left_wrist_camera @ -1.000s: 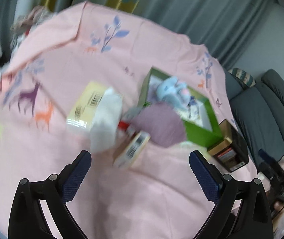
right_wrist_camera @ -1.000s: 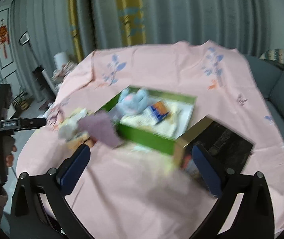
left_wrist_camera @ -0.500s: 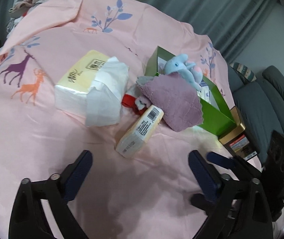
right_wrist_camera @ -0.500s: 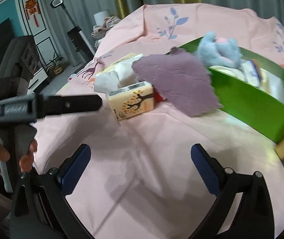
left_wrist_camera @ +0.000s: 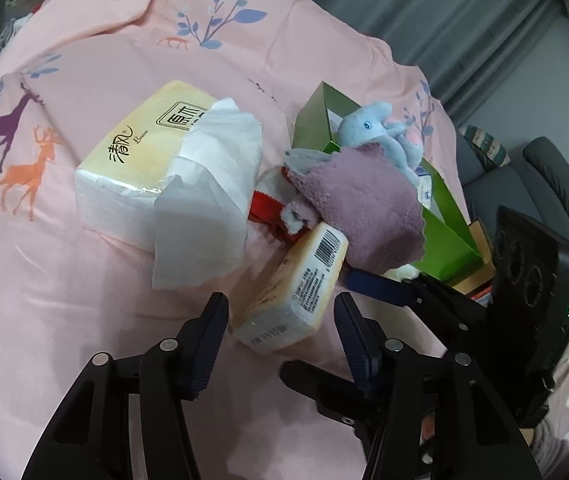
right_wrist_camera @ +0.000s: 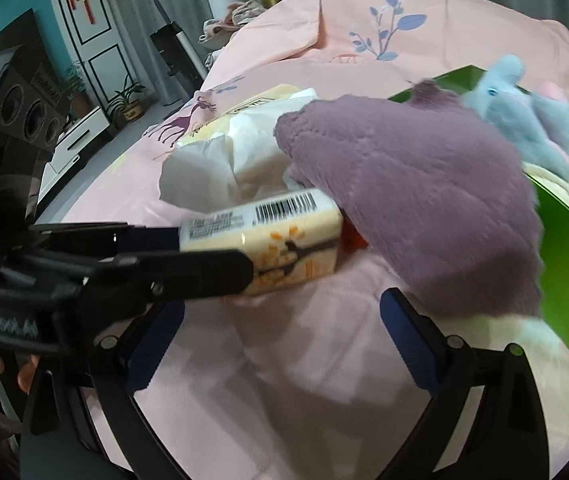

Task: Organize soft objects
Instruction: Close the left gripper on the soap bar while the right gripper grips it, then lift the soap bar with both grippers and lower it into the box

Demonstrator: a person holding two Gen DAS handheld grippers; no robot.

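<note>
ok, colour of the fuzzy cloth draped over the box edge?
Mauve purple cloth, clearest in the right wrist view.

We see a fuzzy purple cloth [left_wrist_camera: 368,208], a plush blue toy [left_wrist_camera: 380,132], glossy plastic wrap on the small tissue pack [left_wrist_camera: 296,292], soft white paper tissue [left_wrist_camera: 208,184], and a smooth pink bedsheet [left_wrist_camera: 84,60].

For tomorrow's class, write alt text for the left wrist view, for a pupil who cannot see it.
The left gripper has its fingers either side of a small tissue pack on a pink sheet. Beyond lie a large tissue pack, a purple cloth draped over a green box, and a blue plush toy.
</note>
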